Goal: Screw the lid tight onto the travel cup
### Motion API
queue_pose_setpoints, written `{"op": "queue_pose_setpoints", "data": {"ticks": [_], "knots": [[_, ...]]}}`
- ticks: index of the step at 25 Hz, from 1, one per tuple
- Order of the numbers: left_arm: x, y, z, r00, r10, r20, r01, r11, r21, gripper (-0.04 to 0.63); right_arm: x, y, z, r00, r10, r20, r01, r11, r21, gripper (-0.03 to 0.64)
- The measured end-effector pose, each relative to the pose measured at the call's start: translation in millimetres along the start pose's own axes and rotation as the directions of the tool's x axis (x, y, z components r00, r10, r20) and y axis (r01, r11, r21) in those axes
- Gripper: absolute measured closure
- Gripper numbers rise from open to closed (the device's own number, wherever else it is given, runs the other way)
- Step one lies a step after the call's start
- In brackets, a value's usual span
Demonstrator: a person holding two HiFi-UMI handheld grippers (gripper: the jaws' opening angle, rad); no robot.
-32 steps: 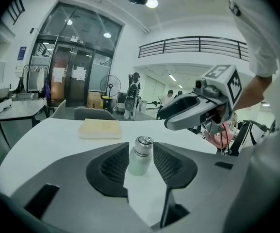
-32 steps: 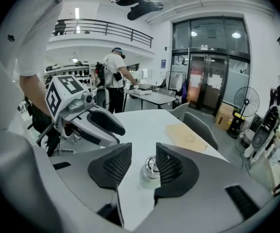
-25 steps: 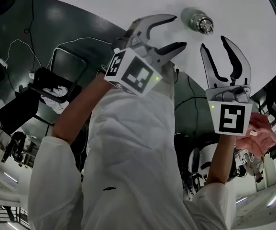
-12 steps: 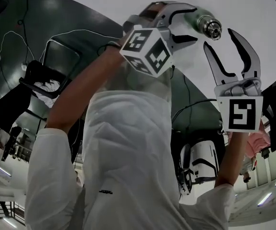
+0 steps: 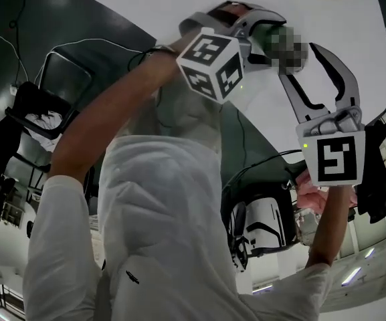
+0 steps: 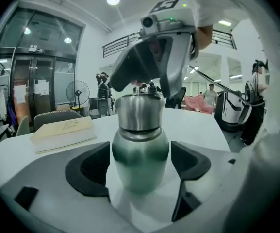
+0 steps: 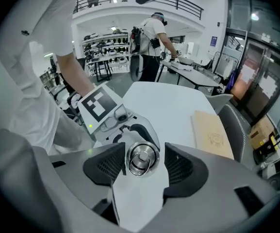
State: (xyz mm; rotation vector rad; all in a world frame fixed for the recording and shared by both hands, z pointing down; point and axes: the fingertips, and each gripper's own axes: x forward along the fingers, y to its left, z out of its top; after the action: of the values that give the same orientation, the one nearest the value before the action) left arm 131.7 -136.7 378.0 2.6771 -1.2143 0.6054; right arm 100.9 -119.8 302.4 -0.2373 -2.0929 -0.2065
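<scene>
Jaws just widened, unclamped: left gripper [image 6: 140,173] flanked the travel cup [image 6: 140,130], right gripper [image 7: 141,170] the lid [image 7: 140,157] — an off-centre squeeze could topple it near the table [image 6: 205,130] edge.

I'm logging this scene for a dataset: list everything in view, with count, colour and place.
table: one, white, in front of the person
travel cup: one, green body with steel neck, upright on the table
lid: one, silver with a ring, on the cup
book: one, tan, flat on the table beyond the cup
chair: one, grey, at the table's edge by the book
fan: one, dark, standing in the background
bystanders: several, far off; one in a white top at a far table
left tool: one, grey, jaws apart either side of the cup body, not pressing, just been opening
right tool: one, grey, above the lid, jaws apart, not pressing, just been opening
</scene>
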Motion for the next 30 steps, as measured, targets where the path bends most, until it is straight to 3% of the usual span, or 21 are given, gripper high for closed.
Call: {"op": "queue_pose_setpoints", "data": {"ticks": [7,12,15,18,21,25,30], "knots": [[14,3,2,0.999,0.018,0.035,-0.018,1.000,0.006,0.232,6,-4,-6,0.997,0.036,-0.074,-0.038,0.999,-0.015,0.385],[14,3,2,0.997,0.017,0.079,-0.015,1.000,-0.019,0.232,6,-2,-11,0.991,0.057,-0.123,-0.072,0.990,-0.124,0.385],[14,5,-1,0.997,0.017,0.081,-0.015,1.000,-0.017,0.232,7,-2,-10,0.983,0.069,-0.170,-0.110,0.964,-0.241,0.384],[13,4,-5,0.997,0.011,0.080,-0.009,1.000,-0.018,0.232,7,5,-10,0.970,0.096,-0.221,-0.183,0.892,-0.414,0.382],[14,4,-6,0.996,0.009,0.086,-0.007,1.000,-0.019,0.233,3,9,-10,0.954,0.119,-0.274,-0.261,0.780,-0.569,0.376],[13,4,-2,0.996,0.012,0.092,-0.011,1.000,-0.017,0.233,-4,12,-11,0.925,0.165,-0.343,-0.361,0.666,-0.653,0.365],[15,3,1,0.996,0.010,0.090,-0.009,1.000,-0.015,0.233,4,10,-20,0.907,0.144,-0.395,-0.404,0.563,-0.721,0.360]]}}
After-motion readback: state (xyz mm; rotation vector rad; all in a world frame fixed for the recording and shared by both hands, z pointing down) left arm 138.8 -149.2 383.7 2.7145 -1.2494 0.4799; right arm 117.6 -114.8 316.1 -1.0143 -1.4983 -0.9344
